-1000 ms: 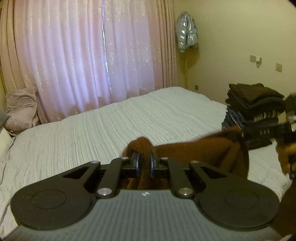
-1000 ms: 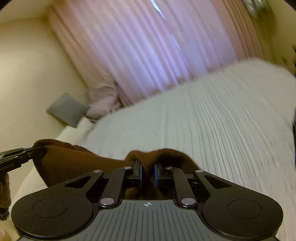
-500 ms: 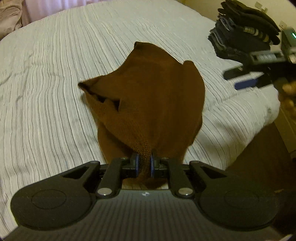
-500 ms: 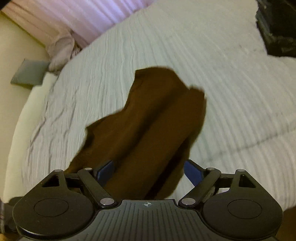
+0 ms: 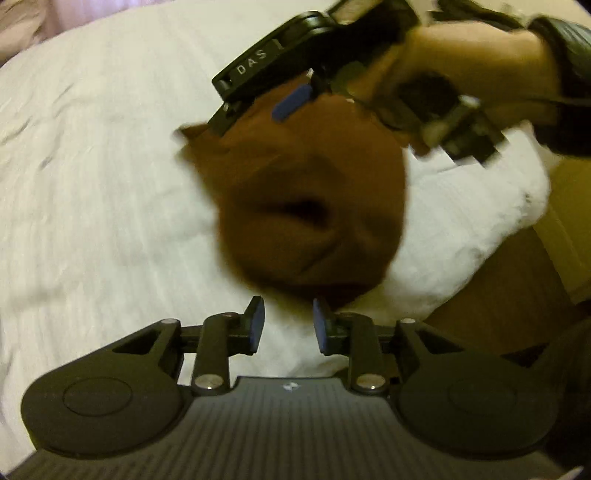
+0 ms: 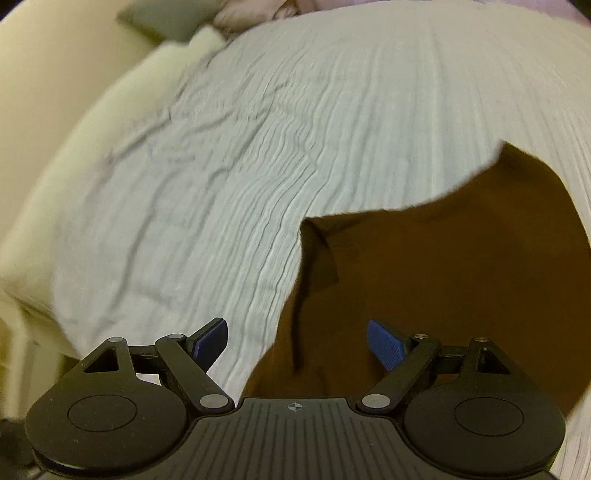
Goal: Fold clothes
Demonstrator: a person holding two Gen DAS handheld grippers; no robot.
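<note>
A brown knitted garment (image 5: 310, 206) lies crumpled on the white striped bed (image 5: 96, 177). My left gripper (image 5: 288, 326) is open and empty, just in front of the garment's near edge. My right gripper (image 6: 297, 343) is open wide and empty, low over the garment's left edge (image 6: 443, 280). In the left wrist view the right gripper (image 5: 295, 99) shows from the side, held in a hand, above the garment's far edge.
The bed's near right corner (image 5: 509, 206) drops to a brown floor (image 5: 517, 291). In the right wrist view pillows (image 6: 192, 22) lie at the far end and the bed's left side (image 6: 74, 147) runs along a cream wall.
My left gripper has opened and let go of the garment, which now lies on the bed. My right gripper, open half a second ago, has swung over the garment's far side.
</note>
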